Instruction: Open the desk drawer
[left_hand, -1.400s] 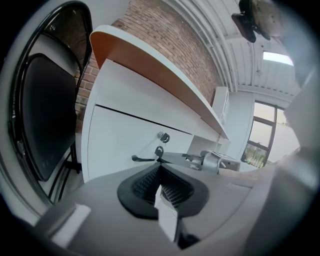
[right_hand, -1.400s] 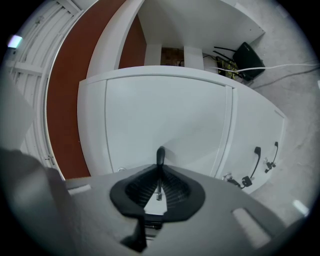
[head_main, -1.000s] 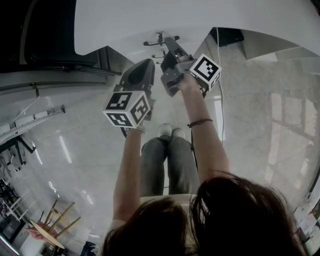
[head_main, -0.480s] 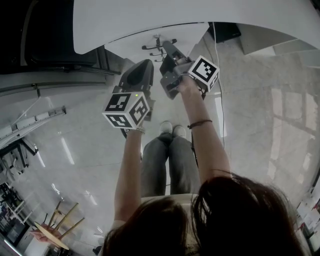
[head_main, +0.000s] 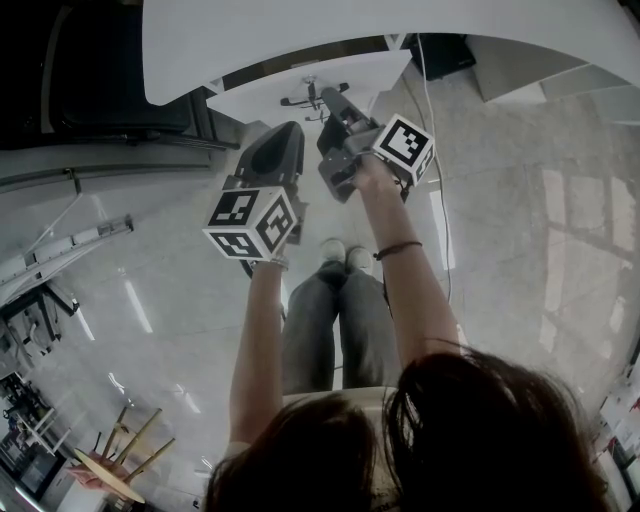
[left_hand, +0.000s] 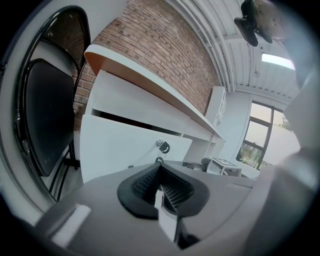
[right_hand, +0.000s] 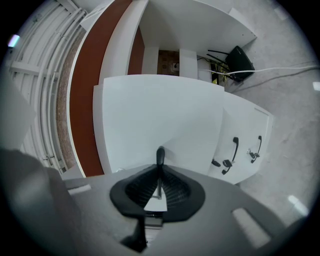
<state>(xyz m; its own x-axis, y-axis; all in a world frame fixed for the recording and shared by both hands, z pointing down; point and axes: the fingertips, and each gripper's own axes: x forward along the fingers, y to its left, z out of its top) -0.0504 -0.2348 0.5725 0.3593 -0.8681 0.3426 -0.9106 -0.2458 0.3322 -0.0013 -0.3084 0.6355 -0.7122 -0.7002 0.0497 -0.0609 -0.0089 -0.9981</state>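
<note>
right gripper (right_hand: 159, 167) was clamped on black bar handle (right_hand: 160, 154) of white desk drawer (right_hand: 150, 115) dead ahead, bar along jaw seam; left gripper (left_hand: 159, 167) closed empty, short of the front.

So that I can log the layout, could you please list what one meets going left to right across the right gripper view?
Red-brown desk strip → drawer handle, clamped by the right hand-held gripper → black cabinet handles → pale floor.
</note>
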